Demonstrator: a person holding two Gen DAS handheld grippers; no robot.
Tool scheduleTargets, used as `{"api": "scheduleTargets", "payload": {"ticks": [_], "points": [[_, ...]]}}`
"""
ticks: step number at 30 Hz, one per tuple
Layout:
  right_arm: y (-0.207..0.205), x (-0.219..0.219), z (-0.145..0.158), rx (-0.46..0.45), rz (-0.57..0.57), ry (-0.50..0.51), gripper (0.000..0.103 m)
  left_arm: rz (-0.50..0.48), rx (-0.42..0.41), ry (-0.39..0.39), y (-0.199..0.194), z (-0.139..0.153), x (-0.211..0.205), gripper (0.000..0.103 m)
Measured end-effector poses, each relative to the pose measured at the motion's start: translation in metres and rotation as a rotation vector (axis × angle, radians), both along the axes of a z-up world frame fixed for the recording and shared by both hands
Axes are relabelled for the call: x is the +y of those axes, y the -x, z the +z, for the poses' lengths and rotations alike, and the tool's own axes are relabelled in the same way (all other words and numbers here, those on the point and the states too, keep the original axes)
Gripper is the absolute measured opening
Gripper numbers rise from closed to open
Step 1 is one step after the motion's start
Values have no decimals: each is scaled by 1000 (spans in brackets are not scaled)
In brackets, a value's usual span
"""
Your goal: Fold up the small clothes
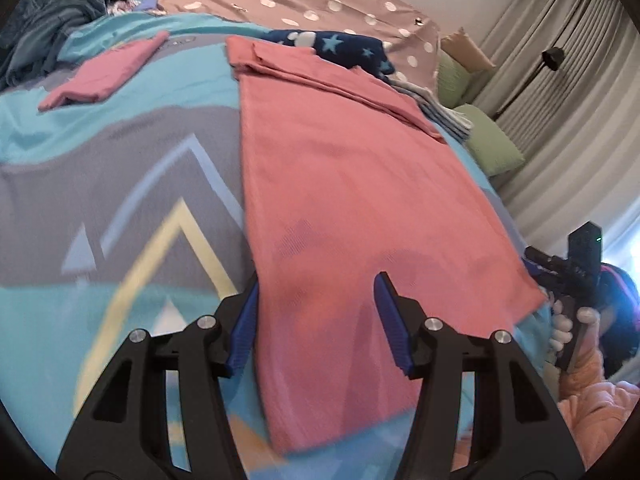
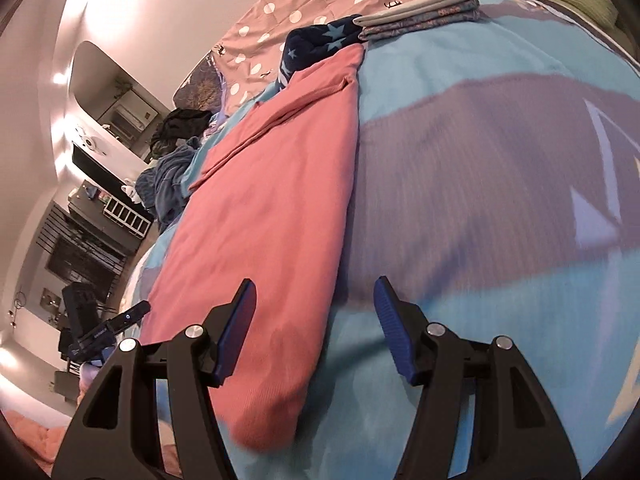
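Note:
A pink garment [image 1: 352,208] lies spread flat and lengthwise on the blue and grey bedspread [image 1: 120,184], with folded layers at its far end. My left gripper [image 1: 316,284] is open, just above the garment's near end, its left finger at the left edge. The garment also shows in the right wrist view [image 2: 272,216]. My right gripper [image 2: 314,286] is open over the garment's near right edge, holding nothing. The right gripper [image 1: 576,276] shows in the left view at the garment's right corner.
A small folded pink piece [image 1: 104,72] lies at the far left. A navy star-print item [image 1: 340,46] sits beyond the garment. A stack of folded clothes [image 2: 424,16] lies at the far end. A heap of dark clothes [image 1: 52,20] is at the back left. Green pillows [image 1: 492,140] lie at the right.

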State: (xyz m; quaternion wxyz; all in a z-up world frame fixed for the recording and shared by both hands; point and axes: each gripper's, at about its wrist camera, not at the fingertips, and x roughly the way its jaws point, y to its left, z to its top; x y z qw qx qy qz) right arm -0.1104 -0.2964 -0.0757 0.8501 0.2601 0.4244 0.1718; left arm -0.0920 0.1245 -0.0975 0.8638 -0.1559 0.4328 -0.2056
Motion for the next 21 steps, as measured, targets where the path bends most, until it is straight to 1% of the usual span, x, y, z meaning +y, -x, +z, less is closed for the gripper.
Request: {"api": "scheduleTargets", "payload": {"ticks": [2, 5, 7, 8, 9, 10, 11, 12, 13, 15, 16, 17, 18, 19, 21], "points": [[15, 1, 2, -1, 1, 10, 62, -15, 13, 42, 12, -1, -1, 56], [35, 5, 6, -17, 26, 49, 62, -17, 10, 57, 26, -3, -3, 55], [49, 11, 11, -41, 64, 97, 62, 11, 7, 60, 31, -4, -2, 48], [57, 17, 13, -56, 93, 131, 62, 24, 10, 61, 30, -5, -1, 38], [66, 25, 16, -79, 133, 178, 62, 41, 18, 64, 30, -6, 1, 28], [71, 31, 17, -98, 161, 218, 62, 55, 26, 71, 29, -7, 3, 25], [74, 38, 19, -119, 184, 268, 63, 72, 39, 90, 27, -9, 7, 17], [75, 50, 19, -144, 183, 362, 63, 83, 48, 107, 26, -10, 11, 10], [75, 55, 16, -148, 162, 423, 63, 91, 56, 125, 25, -11, 13, 9], [61, 69, 5, -121, 97, 536, 61, 98, 60, 159, 24, -12, 16, 6], [56, 71, 2, -120, 75, 558, 56, 101, 57, 162, 24, -12, 15, 6], [50, 75, 0, -129, 36, 615, 30, 107, 50, 163, 24, -10, 15, 6], [47, 76, 2, -138, 8, 658, 6, 112, 45, 165, 25, -9, 16, 6], [47, 68, 12, -163, -63, 673, 7, 119, 38, 168, 26, -6, 17, 5], [55, 50, 31, -220, -121, 638, 7, 117, 15, 175, 30, 1, 18, 5]]}}
